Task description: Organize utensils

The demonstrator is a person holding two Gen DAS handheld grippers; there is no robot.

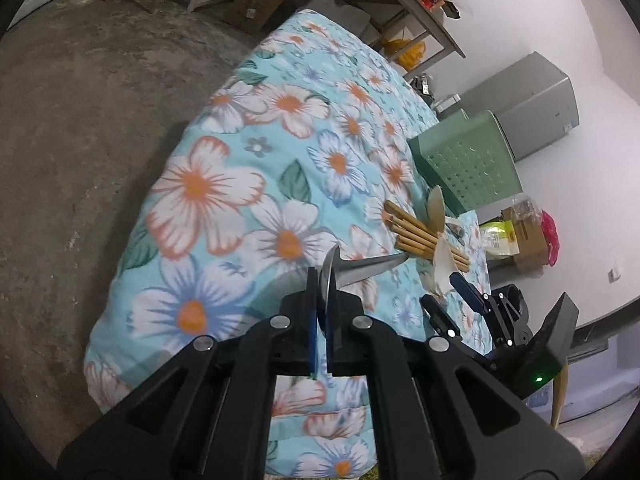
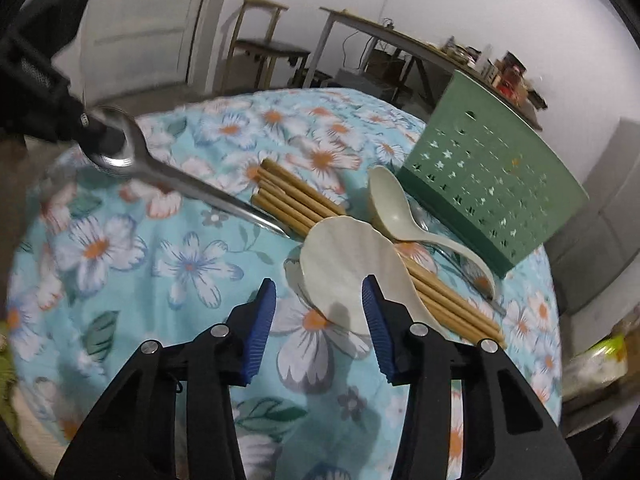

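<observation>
My left gripper is shut on the bowl of a steel spoon. It holds the spoon above the floral cloth; the handle tip points at the bamboo chopsticks. The right wrist view shows that spoon held at upper left. My right gripper is open, its blue pads on either side of a white shell-shaped spoon that lies on the chopsticks. A pale green ladle spoon lies beside the green perforated utensil holder, which also shows in the left wrist view.
The table has a blue floral cloth and a rounded edge. A second metal utensil lies partly under the ladle. A chair, a desk with clutter, and a grey cabinet stand behind. The concrete floor lies to the left.
</observation>
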